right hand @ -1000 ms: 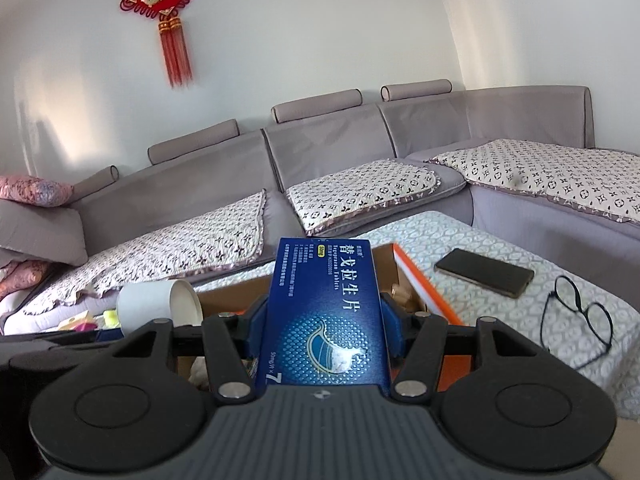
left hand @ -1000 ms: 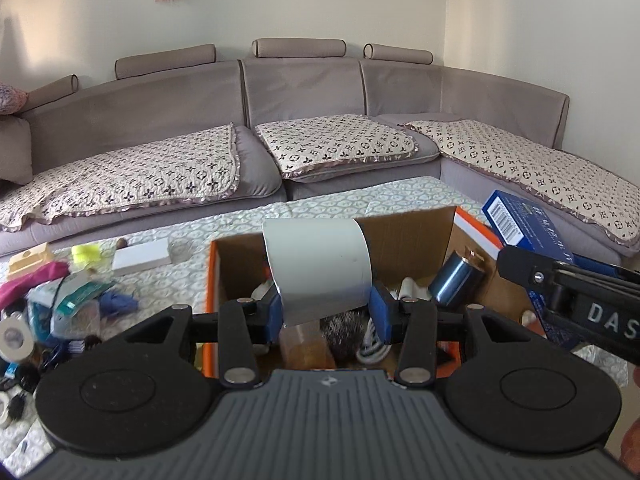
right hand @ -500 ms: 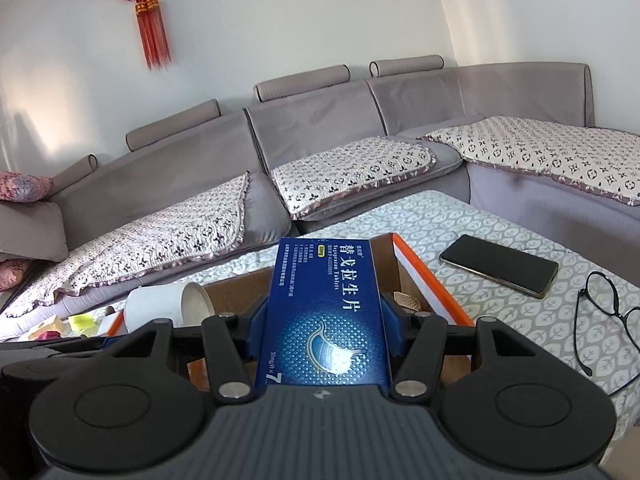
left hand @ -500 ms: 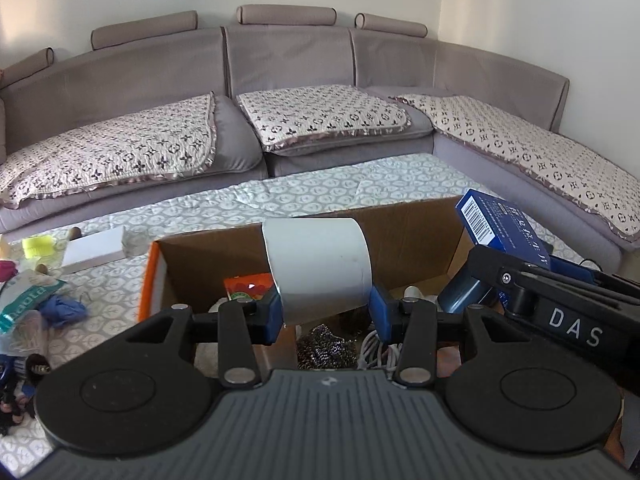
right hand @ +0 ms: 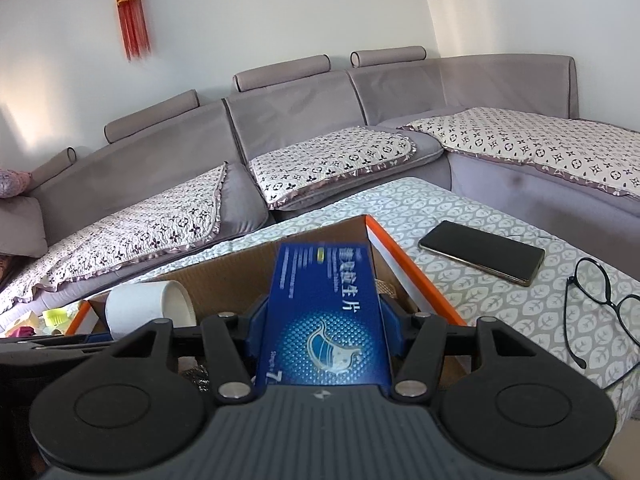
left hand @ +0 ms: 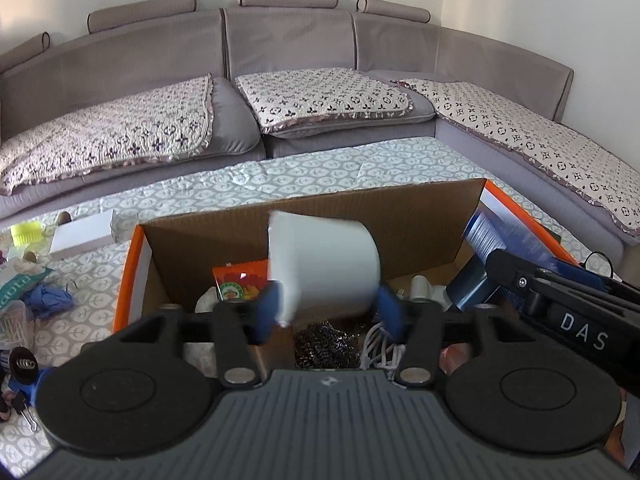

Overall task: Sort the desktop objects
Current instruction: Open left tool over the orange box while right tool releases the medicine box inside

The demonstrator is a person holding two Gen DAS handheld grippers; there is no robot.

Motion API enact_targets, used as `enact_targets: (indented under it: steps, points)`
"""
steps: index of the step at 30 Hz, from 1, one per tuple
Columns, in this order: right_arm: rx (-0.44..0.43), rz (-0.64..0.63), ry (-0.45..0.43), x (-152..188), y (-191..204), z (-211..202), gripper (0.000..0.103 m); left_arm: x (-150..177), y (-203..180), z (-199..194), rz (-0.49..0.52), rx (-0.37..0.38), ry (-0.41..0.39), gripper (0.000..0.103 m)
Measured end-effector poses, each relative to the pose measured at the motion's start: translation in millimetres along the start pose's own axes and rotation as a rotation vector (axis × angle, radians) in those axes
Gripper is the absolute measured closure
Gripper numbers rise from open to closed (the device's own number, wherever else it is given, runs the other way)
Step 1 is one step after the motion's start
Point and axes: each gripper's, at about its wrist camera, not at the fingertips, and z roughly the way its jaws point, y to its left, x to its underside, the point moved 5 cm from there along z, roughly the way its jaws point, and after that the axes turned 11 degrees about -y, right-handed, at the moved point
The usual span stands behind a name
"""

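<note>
Left wrist view: nearest the camera, the left gripper (left hand: 326,310) has its blue fingers (left hand: 267,310) slightly apart around a white paper cup (left hand: 322,266); motion blur there makes it unclear whether they are touching it. The cup is tilted on its side above an open cardboard box (left hand: 400,216) with orange edges. Below the cup, inside the box, lie a steel scouring pad (left hand: 326,342), white cables (left hand: 380,350) and a red snack packet (left hand: 240,280). At the right, the right gripper (left hand: 580,308) reaches in over the box, carrying a blue medicine box (left hand: 504,240). Left of the cardboard box, on the leaf-patterned surface (left hand: 320,176), sit a blue cloth (left hand: 50,294), a flat white box (left hand: 84,234) and a small yellow item (left hand: 26,234). Beyond stands a grey sofa (left hand: 280,40) with patterned cushions.

Right wrist view: the right gripper (right hand: 322,330) has its fingers clamped on the two long sides of the blue medicine box (right hand: 324,316), which points forward over the cardboard box (right hand: 384,240). To the left, the white paper cup (right hand: 150,308) lies on its side, its open mouth facing right. Further right on the surface (right hand: 400,204) rest black-framed glasses (right hand: 592,300) and, just behind them, a dark phone (right hand: 482,252). Behind is the sofa (right hand: 300,120), and a red knot ornament (right hand: 128,4) hangs on the wall
</note>
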Motion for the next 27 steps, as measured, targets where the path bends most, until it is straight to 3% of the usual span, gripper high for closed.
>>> enact_targets:
  steps: [10, 27]
  points:
    - [0.016, 0.022, -0.042, -5.8, -1.4, -9.7, 0.033, -2.3, 10.2, -7.8, -0.032, -0.015, -0.028, 0.018]
    - [-0.035, 0.023, -0.095, -10.5, 35.7, -36.6, 0.011, -4.1, 44.9, -43.9, -0.096, -0.073, -0.103, 0.009]
